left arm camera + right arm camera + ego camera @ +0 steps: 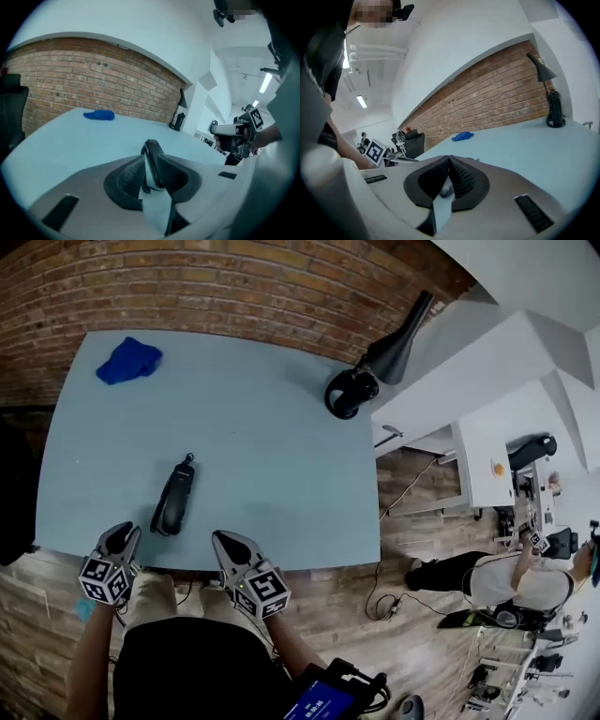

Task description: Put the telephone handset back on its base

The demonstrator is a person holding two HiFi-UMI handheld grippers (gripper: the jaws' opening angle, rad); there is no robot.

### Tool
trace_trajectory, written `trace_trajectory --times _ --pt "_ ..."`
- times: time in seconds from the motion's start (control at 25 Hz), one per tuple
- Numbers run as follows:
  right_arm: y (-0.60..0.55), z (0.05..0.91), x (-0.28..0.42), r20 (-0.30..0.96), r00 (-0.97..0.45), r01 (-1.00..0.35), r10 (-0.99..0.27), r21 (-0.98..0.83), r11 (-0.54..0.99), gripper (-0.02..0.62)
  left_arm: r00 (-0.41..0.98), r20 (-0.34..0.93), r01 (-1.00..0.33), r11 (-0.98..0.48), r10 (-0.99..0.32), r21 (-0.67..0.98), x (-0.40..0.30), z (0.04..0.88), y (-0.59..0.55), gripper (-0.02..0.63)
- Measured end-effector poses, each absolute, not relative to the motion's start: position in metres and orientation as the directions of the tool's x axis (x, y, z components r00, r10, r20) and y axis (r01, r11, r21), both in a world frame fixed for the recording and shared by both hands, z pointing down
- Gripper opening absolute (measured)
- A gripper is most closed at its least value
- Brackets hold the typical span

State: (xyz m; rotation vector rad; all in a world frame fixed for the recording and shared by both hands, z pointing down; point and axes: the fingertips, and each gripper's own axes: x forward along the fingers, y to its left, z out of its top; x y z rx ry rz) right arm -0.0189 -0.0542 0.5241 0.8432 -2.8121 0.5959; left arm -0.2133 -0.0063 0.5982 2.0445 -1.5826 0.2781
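Observation:
A black telephone (175,498) lies on the blue table (281,456) near its front left. Handset and base read as one dark shape, so I cannot tell how the handset sits. My left gripper (122,532) hovers at the table's front edge, just left of and before the phone, not touching it. In the left gripper view the telephone (151,151) shows beyond a narrow gap between the jaws, with nothing between the pads. My right gripper (218,538) is at the front edge to the phone's right, its tips together and empty.
A blue cloth (129,359) lies at the table's far left corner. A black lamp (375,367) stands at the far right corner by the brick wall (234,287). A white desk (487,418) and a person (506,577) are off to the right.

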Motion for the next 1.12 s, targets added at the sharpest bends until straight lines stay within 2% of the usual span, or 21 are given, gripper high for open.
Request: trace_trajectory --times 0.24,0.36,0.44,0.56,0.88,1.12 --pt "-0.090 0.399 -0.115 0.011 -0.927 -0.371 -0.375 -0.176 0.912 0.020 0.166 0.151 -0.974 -0.138 -0.975 0.181 -0.288 0.444 -0.054 0.033" --pt "-0.088 0.333 -0.144 -0.099 -0.941 -0.315 -0.325 -0.100 0.944 0.020 0.171 0.002 -0.976 -0.169 -0.985 0.134 -0.292 0.366 -0.060 0.031" --pt "-0.082 0.311 -0.157 -0.131 -0.947 -0.287 -0.293 -0.067 0.956 0.020 0.210 -0.047 -0.975 -0.213 -0.977 0.063 -0.281 0.335 -0.056 0.031" --pt "-0.069 0.316 -0.162 -0.111 -0.949 -0.289 -0.295 -0.064 0.955 0.020 0.291 -0.035 -0.957 -0.291 -0.956 -0.008 -0.255 0.336 -0.043 0.031" --pt "-0.025 0.437 -0.121 0.093 -0.931 -0.363 -0.352 -0.175 0.915 0.018 0.292 0.175 -0.952 -0.269 -0.940 0.147 -0.233 0.451 -0.003 0.029" --pt "-0.016 0.465 -0.090 0.144 -0.912 -0.408 -0.385 -0.205 0.890 0.018 0.312 0.220 -0.946 -0.280 -0.924 0.166 -0.214 0.478 0.004 0.029"
